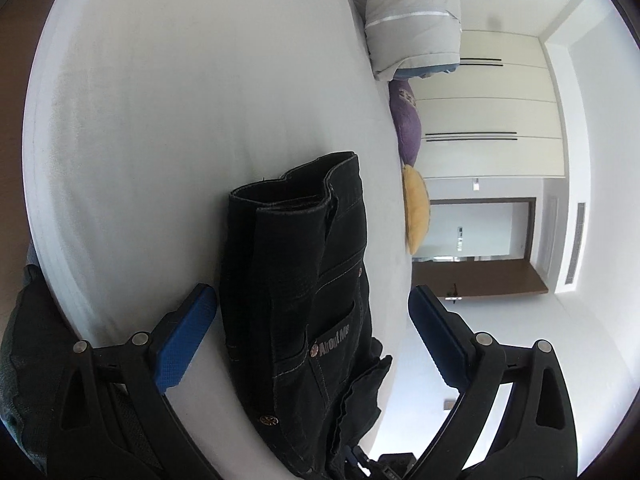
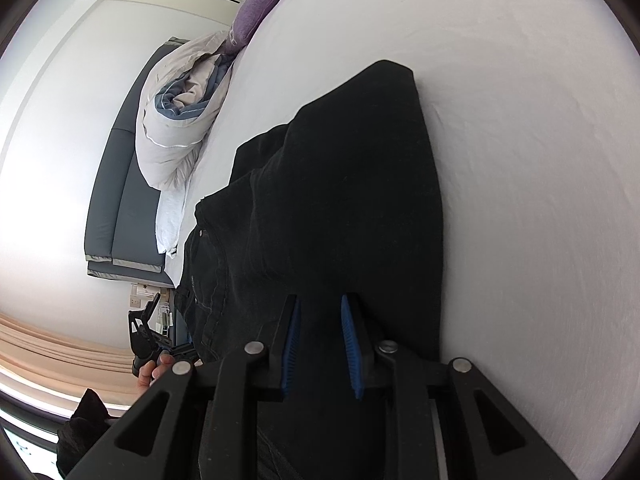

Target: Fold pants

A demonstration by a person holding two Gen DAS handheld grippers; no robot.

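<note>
**A:** Where were the pants [image 1: 296,280]?

**B:** On the white bed [image 1: 180,120], already doubled into a dark stack; the waistband and a back pocket faced the left wrist camera; in the right wrist view they [image 2: 340,184] ran away from the camera across the sheet.

**A:** And the grippers?

**B:** The left gripper [image 1: 312,336] was spread wide, its blue pads either side of the denim and holding nothing; the right gripper [image 2: 320,344] had its pads drawn close over the cloth, but whether a fold was pinched between them, I couldn't tell.

**A:** How would the denim handle?

**B:** Heavy and limp, I judged, yet thick enough to keep a crease; not slippery against ribbed pads; the stitched waistband or the folded edge looked the firmest hold; a single loose layer would likely drag the stack apart.
</note>
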